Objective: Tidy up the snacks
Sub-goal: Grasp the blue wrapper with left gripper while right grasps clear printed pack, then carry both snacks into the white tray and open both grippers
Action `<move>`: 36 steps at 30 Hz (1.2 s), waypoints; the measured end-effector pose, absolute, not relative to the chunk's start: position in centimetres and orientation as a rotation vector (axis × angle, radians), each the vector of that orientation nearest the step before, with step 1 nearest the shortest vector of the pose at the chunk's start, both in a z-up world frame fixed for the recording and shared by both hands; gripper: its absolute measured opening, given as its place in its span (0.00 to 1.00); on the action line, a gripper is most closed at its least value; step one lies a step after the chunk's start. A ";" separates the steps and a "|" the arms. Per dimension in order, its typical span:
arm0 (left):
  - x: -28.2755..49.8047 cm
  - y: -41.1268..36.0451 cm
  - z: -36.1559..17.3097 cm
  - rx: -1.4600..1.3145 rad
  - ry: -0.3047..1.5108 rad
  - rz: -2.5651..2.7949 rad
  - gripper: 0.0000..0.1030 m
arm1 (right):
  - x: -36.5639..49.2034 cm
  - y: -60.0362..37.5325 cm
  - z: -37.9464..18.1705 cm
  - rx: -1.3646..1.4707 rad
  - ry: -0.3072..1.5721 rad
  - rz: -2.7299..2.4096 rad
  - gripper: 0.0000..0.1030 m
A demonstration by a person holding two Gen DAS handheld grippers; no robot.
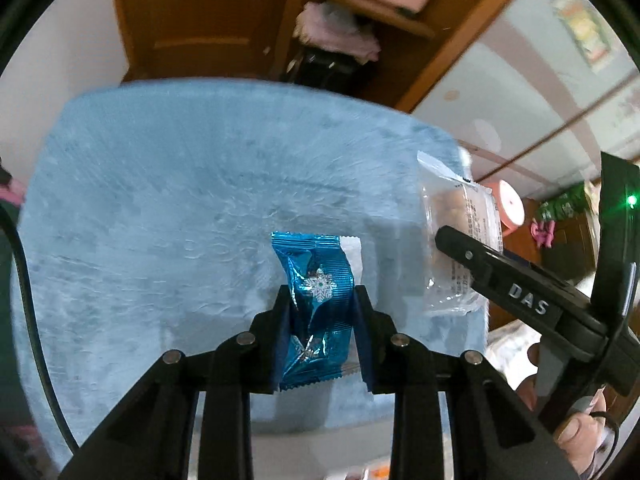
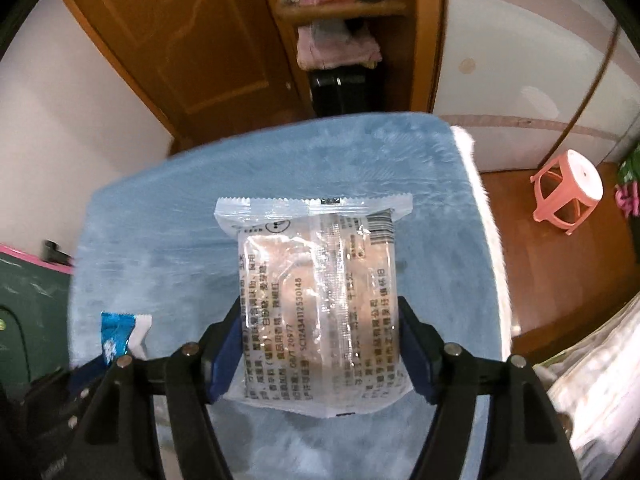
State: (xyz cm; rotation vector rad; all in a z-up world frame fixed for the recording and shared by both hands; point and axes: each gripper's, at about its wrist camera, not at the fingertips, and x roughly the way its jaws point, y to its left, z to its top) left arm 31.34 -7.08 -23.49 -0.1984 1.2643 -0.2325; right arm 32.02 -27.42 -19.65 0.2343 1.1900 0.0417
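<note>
Tilting steeply downward, left claw pinching blue packet.

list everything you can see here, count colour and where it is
blue snack packet: 1, shiny blue with a snowflake, between the left gripper's pads, above the blanket
clear snack packet: 1, see-through with a brown snack and black print, between the right gripper's pads
blanket: 1, light blue and fluffy, covering the surface below both packets
stool: 1, pink plastic, on the wooden floor to the right
door: 1, brown wood, behind the blanket
shelf: 1, brown wood, holding pink items, beside the door
left gripper: 1, black with blue pads, shut on the blue packet
right gripper: 1, black with blue pads, shut on the clear packet
</note>
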 end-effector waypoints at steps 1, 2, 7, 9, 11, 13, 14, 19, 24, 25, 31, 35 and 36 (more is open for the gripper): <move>30.3 -7.0 -22.2 -0.176 1.243 -0.242 0.26 | 30.3 -27.7 -18.1 0.259 1.163 0.051 0.68; 29.6 -7.0 -21.2 -0.160 1.228 -0.251 0.26 | 29.6 -27.7 -17.4 0.267 1.150 0.058 0.68; 24.4 -6.2 -15.8 -0.114 1.142 -0.278 0.26 | 22.2 -28.0 -11.1 0.301 1.032 0.123 0.68; 22.4 -5.6 -14.1 -0.104 1.116 -0.284 0.26 | 19.4 -28.0 -9.1 0.300 0.995 0.138 0.68; 20.5 -5.2 -12.5 -0.102 1.107 -0.299 0.26 | 16.6 -28.0 -7.6 0.311 0.971 0.159 0.68; 18.8 -4.7 -11.6 -0.100 1.099 -0.306 0.26 | 14.2 -27.8 -6.6 0.320 0.956 0.178 0.68; 17.9 -4.6 -11.2 -0.094 1.096 -0.306 0.26 | 13.1 -27.6 -6.2 0.322 0.956 0.188 0.68; 13.2 -3.3 -11.6 -0.057 1.121 -0.284 0.26 | 8.0 -24.9 -6.5 0.290 0.998 0.250 0.69; 10.4 -2.0 -14.0 -0.035 1.182 -0.238 0.26 | 5.4 -22.0 -9.0 0.226 1.079 0.279 0.69; 10.1 -1.8 -14.7 -0.037 1.200 -0.227 0.26 | 5.1 -21.5 -9.9 0.222 1.106 0.280 0.69; 8.7 -1.1 -16.8 -0.014 1.233 -0.180 0.26 | 4.1 -19.9 -13.8 0.195 1.228 0.278 0.69; 7.9 -1.1 -17.5 0.013 1.237 -0.159 0.26 | 4.3 -19.2 -15.2 0.157 1.261 0.255 0.72; 8.0 -1.3 -17.6 0.017 1.237 -0.158 0.27 | 4.2 -19.1 -15.3 0.147 1.267 0.245 0.72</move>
